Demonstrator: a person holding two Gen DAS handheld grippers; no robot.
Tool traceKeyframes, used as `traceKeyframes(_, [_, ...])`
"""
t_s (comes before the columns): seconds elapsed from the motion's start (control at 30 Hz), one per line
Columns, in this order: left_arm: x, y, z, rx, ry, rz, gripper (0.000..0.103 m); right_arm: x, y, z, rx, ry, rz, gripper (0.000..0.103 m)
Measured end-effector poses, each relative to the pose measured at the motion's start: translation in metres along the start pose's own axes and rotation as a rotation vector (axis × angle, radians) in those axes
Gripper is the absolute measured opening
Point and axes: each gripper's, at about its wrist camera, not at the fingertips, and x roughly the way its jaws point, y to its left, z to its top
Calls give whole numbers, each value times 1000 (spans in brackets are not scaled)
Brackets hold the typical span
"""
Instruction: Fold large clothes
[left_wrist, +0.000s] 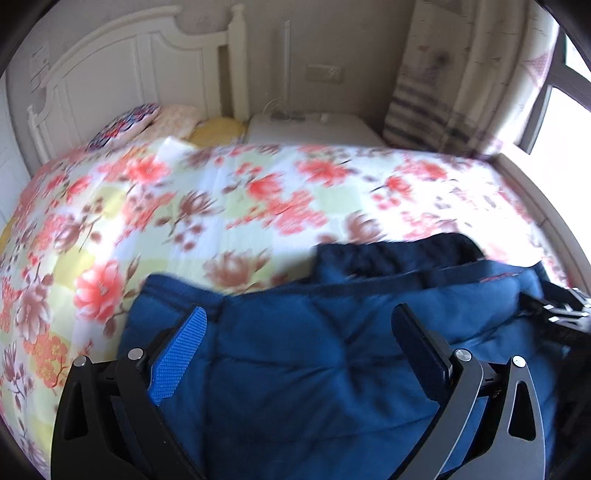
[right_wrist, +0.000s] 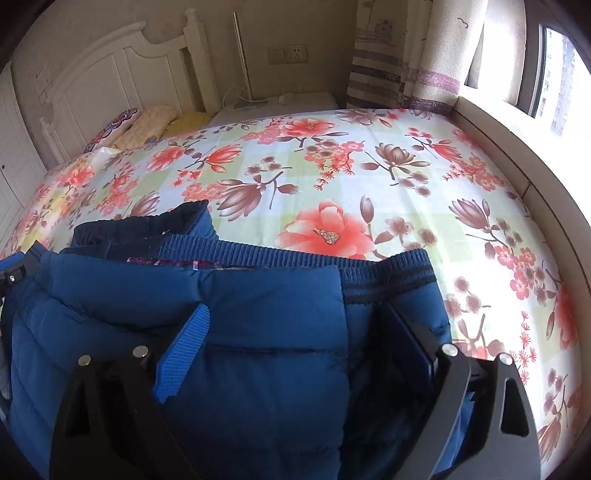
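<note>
A wide bed with a flower-printed sheet in red, brown and pale green (right_wrist: 295, 162) filled the room. A white panelled wooden headboard (right_wrist: 110, 70) stood against a beige wall, with a patterned pillow (right_wrist: 114, 127) and a yellow cushion (right_wrist: 188, 120) below it. A white bedside cabinet (right_wrist: 280, 105) sat beneath a wall socket (right_wrist: 288, 54). Striped curtains (right_wrist: 391, 62) hung beside a bright window (right_wrist: 557, 81).

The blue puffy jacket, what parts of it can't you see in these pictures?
- Left wrist view: the jacket is blurred by motion; its near part runs off the bottom edge behind the open left gripper.
- Right wrist view: the jacket's lower part is cut off below, behind the open right gripper; sleeves are not distinguishable.
- Plaid lining: only a sliver shows.
</note>
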Motion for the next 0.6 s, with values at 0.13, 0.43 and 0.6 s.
traceKeyframes(0.13, [22, -60, 3, 143, 22, 48, 99, -1, -1, -1, 6, -5, 8, 93])
traceKeyframes(0.43, [41, -36, -5, 108, 79, 71, 99, -3, -4, -1, 20, -14, 25, 93])
traceKeyframes(0.6, [36, 52, -5, -38, 91, 140, 99, -4, -4, -2, 27, -16, 34, 93])
